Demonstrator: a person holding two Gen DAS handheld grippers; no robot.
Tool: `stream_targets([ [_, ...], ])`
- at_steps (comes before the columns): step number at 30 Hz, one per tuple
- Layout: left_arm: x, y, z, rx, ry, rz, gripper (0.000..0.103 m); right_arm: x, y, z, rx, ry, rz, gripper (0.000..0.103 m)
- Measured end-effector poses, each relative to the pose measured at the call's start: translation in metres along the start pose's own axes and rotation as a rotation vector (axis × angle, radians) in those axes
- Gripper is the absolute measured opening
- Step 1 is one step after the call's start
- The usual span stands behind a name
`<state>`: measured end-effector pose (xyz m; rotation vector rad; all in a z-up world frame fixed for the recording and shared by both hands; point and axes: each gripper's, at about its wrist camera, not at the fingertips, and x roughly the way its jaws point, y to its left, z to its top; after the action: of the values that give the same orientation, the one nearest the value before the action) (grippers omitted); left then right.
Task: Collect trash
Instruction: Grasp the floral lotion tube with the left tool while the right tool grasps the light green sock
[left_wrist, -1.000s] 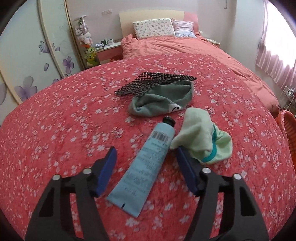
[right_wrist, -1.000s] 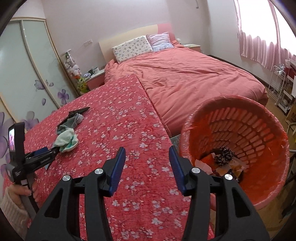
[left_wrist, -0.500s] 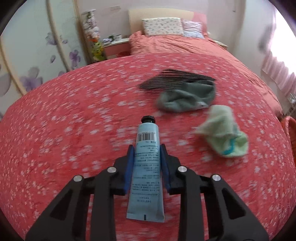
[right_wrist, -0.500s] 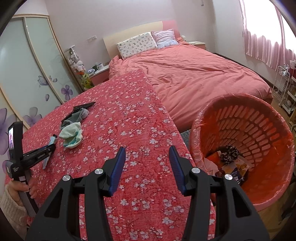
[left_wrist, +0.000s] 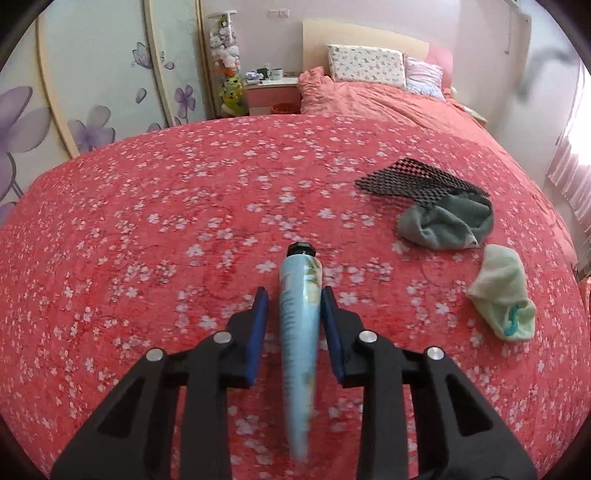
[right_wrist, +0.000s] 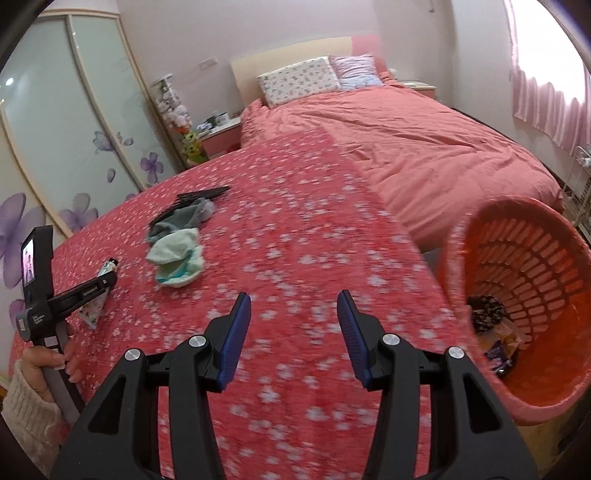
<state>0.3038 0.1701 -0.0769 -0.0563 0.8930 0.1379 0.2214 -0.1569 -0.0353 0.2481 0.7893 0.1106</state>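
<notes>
A light-blue tube (left_wrist: 299, 314) with a black cap lies between the blue pads of my left gripper (left_wrist: 294, 291), turned on its edge and pointing away from me. The jaws are opening slightly, but the tube stays caught between them just above the red flowered blanket (left_wrist: 166, 229). In the right wrist view the left gripper (right_wrist: 109, 280), held by a hand, carries the tube (right_wrist: 94, 310) at the far left. My right gripper (right_wrist: 294, 295) hangs open and empty over the blanket. Beside it on the right stands the orange basket (right_wrist: 535, 266), with trash (right_wrist: 487, 314) at its bottom.
A light-green sock (left_wrist: 502, 291), a grey-green sock (left_wrist: 447, 221) and a black mesh piece (left_wrist: 410, 177) lie on the blanket to the right of the tube. A made bed (right_wrist: 424, 147) stretches beyond. Sliding wardrobe doors (left_wrist: 92, 74) stand on the left.
My left gripper has shut on the tube and carried it leftward, away from the socks. The tube has rolled onto its edge. The right gripper has shifted, so the basket sits farther right.
</notes>
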Motion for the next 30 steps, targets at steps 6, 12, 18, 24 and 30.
stream_targets([
  [6,-0.002,0.007,-0.002,-0.034,-0.004,-0.030,0.031,0.019,0.039,0.006,-0.042,0.003,0.046,0.049],
  [12,-0.003,0.009,-0.003,-0.039,-0.004,-0.052,0.035,0.045,0.074,0.015,-0.039,0.008,0.076,0.049],
  [18,-0.003,0.017,-0.005,-0.064,-0.008,-0.091,0.038,0.065,0.097,0.021,-0.046,0.025,0.069,0.049],
  [24,-0.004,0.016,-0.005,-0.058,-0.007,-0.091,0.040,0.082,0.114,0.034,-0.039,0.028,0.076,0.049],
  [30,-0.004,0.015,-0.004,-0.057,-0.007,-0.094,0.041,0.103,0.118,0.032,-0.084,0.085,0.035,0.031],
])
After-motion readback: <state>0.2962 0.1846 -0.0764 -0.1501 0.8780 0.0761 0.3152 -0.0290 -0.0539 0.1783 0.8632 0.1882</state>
